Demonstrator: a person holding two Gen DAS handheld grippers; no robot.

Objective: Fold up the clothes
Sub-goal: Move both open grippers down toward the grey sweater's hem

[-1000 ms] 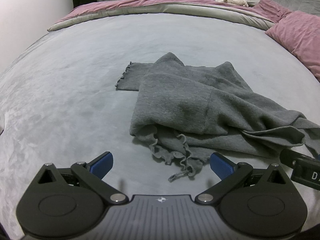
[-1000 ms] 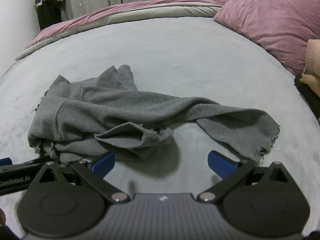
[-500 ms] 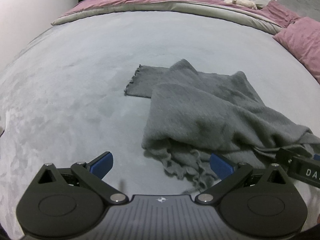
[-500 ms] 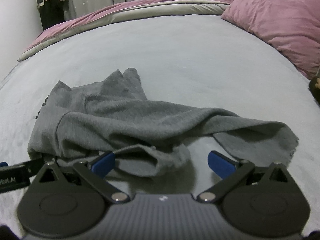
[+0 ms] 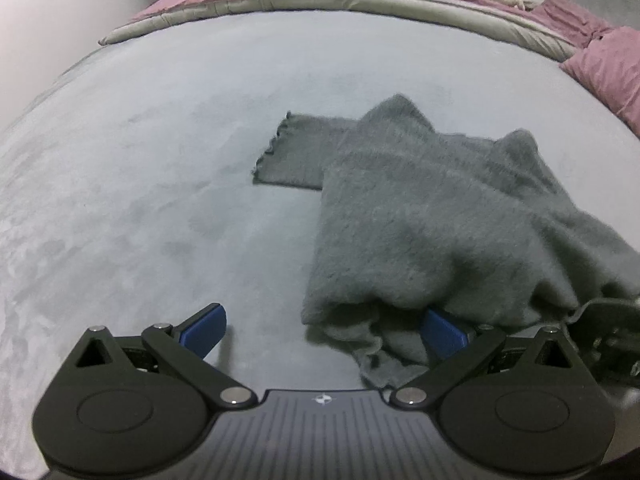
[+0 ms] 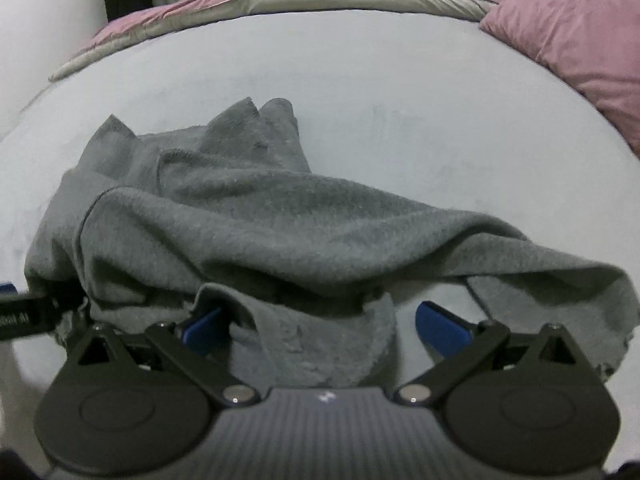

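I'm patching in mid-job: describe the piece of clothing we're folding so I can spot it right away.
Start from the wide pale grey bed cover, bordered by mauve pillows on the right. The only loose item on it is a crumpled dark grey fuzzy knit garment in front of both open grippers. Its darker shade, rumpled folds and one flat piece with a frilled edge set it apart from the smooth bedding.

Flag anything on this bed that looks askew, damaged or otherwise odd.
The dark grey knit garment lies bunched and crooked on the grey bedspread, not flat. Its frilled hem looks ragged, though blur prevents telling wear from trim. Nothing is spilled.
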